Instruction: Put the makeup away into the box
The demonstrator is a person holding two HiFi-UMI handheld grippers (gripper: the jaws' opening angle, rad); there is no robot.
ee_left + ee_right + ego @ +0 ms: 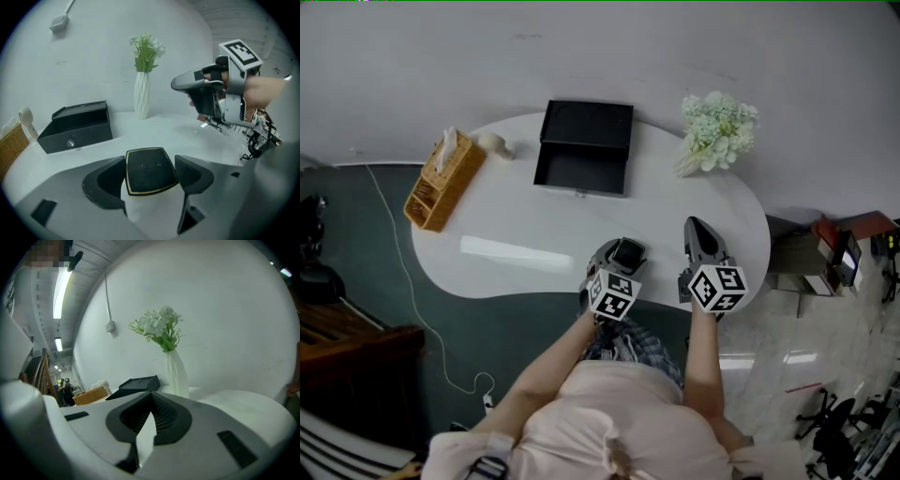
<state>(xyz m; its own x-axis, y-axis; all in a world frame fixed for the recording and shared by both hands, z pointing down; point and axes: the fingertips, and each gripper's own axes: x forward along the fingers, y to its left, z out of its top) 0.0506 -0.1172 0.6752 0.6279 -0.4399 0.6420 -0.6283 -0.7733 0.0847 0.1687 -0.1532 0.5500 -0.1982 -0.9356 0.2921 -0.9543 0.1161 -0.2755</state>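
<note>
white table (511, 220), pale wall (234, 333)

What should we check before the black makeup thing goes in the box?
1. Compact sits between the left gripper's jaws, pads at both sides: ok.
2. Grip firm enough to carry it: cannot tell.
3. Box is open, lid tipped back: ok.
4. Room inside the box, which looks dark and empty from the head view: ok.
5. Table between compact and box has nothing in the way: ok.
6. Right gripper has its jaws together, holds nothing and is off to the side: ok.
</note>
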